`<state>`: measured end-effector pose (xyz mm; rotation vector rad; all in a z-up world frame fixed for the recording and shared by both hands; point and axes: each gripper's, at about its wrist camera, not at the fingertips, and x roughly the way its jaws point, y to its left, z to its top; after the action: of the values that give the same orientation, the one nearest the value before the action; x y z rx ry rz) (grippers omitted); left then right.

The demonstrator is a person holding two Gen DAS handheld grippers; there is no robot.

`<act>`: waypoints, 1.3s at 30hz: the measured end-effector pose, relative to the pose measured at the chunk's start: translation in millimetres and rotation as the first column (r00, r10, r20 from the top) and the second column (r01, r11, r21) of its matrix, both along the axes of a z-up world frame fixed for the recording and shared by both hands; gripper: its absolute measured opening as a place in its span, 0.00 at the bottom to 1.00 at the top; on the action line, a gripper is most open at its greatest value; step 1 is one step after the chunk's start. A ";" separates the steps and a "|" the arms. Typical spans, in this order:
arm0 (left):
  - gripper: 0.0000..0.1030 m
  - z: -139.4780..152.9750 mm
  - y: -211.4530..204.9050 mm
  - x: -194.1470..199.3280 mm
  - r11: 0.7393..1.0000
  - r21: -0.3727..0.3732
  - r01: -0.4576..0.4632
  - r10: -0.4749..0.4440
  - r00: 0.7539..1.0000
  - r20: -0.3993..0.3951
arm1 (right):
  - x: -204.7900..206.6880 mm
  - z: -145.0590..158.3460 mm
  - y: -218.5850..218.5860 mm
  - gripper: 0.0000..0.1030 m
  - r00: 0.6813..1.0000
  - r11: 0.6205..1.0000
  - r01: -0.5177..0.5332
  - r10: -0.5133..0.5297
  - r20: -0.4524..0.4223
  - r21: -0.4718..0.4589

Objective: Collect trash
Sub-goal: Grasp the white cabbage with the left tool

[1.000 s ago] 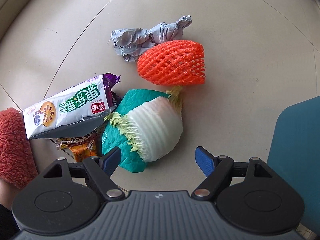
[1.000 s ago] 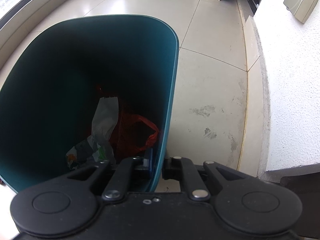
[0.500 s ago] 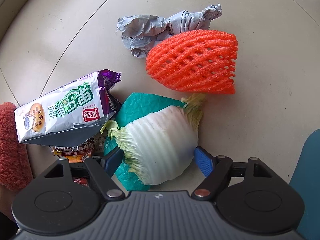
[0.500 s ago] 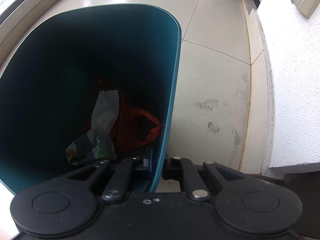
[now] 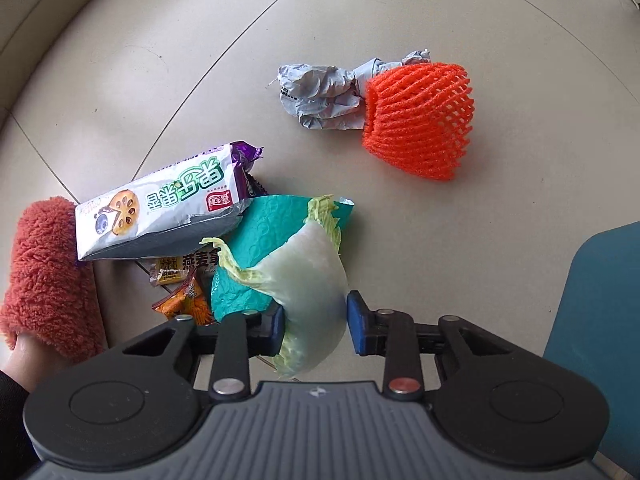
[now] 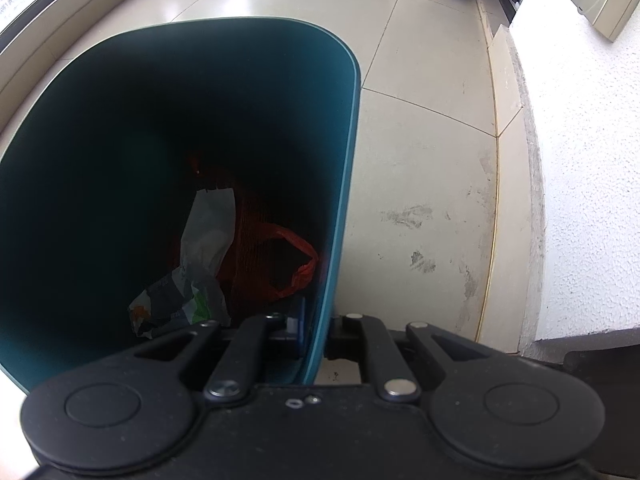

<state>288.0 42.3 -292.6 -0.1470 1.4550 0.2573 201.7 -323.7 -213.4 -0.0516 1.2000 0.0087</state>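
Note:
A pale cabbage leaf [image 5: 308,280] hangs between the blue pads of my left gripper [image 5: 316,322], whose jaws are closing on it; it is raised above a teal packet [image 5: 272,224]. On the floor lie a white snack bag [image 5: 160,208], small wrappers [image 5: 184,304], crumpled grey paper [image 5: 320,96] and an orange foam net [image 5: 420,120]. My right gripper [image 6: 316,332] is shut on the side wall of the teal bin [image 6: 348,128]. A white bag [image 6: 208,232] and a red plastic bag [image 6: 288,264] lie inside the bin.
The bin's outer side [image 5: 600,300] stands at the right edge of the left wrist view. A fuzzy orange-red item [image 5: 44,276] lies at the left by the snack bag. A white wall [image 6: 580,160] and a raised kerb [image 6: 508,92] run to the bin's right.
My left jaws have closed in on the cabbage leaf and lifted it off the teal packet; the floor litter now looks farther away. The right gripper has kept still on the bin.

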 end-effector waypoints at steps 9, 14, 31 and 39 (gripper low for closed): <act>0.13 91.0 -19.2 -23.8 0.994 -0.097 0.057 -0.046 0.992 0.116 | -6.8 7.4 -8.1 0.07 0.999 0.999 0.022 -0.022 0.024 0.023; 0.06 139.6 -40.3 -25.8 0.986 -0.103 0.130 -0.107 0.973 0.202 | -9.0 12.3 -3.7 0.06 0.999 1.000 0.011 -0.011 0.030 0.002; 0.63 50.9 -44.6 -37.5 0.951 -0.217 0.220 -0.220 0.975 0.025 | -7.0 18.3 -6.4 0.07 1.000 1.000 0.002 -0.002 0.031 0.014; 0.76 -48.6 -46.9 -70.7 0.975 -0.213 0.066 -0.111 0.972 -0.207 | -6.2 18.7 -5.3 0.08 0.999 1.000 -0.006 0.006 0.032 0.007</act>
<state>217.4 -4.6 -341.1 -0.2249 1.7019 0.0498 195.5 -328.9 -194.7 -0.0490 1.1679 0.0172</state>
